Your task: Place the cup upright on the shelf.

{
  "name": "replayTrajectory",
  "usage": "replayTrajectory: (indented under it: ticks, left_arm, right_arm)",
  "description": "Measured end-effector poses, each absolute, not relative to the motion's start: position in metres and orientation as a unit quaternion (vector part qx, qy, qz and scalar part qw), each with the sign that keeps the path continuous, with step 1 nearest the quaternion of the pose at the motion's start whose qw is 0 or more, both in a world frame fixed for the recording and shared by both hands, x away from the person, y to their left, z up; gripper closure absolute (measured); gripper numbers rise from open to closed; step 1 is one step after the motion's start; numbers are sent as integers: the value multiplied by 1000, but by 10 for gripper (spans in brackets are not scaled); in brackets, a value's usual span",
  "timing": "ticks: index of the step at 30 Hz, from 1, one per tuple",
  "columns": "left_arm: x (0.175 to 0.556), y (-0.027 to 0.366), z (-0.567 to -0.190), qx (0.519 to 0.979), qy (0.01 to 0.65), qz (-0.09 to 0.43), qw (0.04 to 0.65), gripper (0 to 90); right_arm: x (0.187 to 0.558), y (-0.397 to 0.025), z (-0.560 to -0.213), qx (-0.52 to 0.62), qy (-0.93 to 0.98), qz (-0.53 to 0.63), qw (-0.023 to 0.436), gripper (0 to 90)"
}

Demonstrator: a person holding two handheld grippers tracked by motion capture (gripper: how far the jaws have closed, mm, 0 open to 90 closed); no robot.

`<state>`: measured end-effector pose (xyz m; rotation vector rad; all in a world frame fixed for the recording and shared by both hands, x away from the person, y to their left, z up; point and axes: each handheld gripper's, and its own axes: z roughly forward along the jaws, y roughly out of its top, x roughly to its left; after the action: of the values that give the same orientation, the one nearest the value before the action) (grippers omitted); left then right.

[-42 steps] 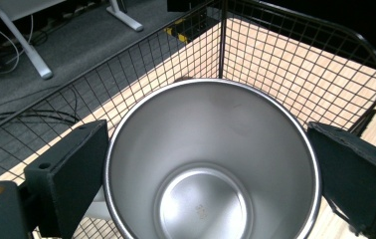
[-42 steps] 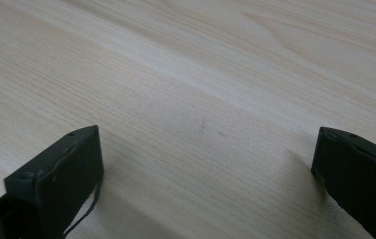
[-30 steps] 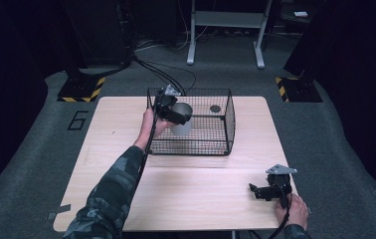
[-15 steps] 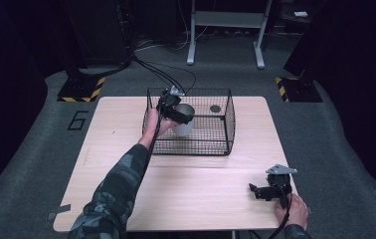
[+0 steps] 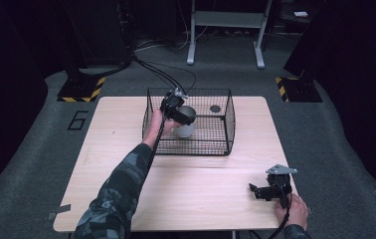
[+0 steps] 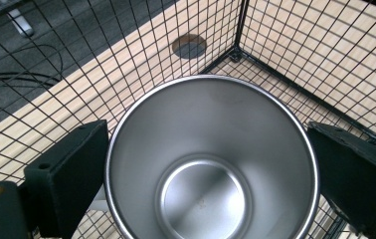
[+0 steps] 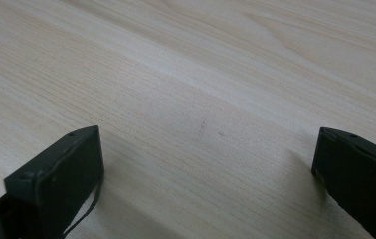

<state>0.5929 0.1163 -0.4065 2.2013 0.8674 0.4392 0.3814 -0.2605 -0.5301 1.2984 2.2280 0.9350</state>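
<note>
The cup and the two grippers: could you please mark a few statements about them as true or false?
1. The left gripper is shut on the cup. True.
2. The cup holds liquid. False: its steel inside is empty.
3. The cup is inside the wire basket. True.
4. The right gripper holds a lid. False: its jaws stand open over the bare table.
5. A dark round disc lies in the basket. True.
</note>
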Motion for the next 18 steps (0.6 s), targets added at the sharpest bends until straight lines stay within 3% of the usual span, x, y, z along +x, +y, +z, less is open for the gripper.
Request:
replayTrajectory:
  ticks: [18]
  left_arm:
    - [598, 108, -416, 865, 335, 165, 336, 62]
  right_arm:
    - [381, -260, -530, 469, 792, 336, 199, 0]
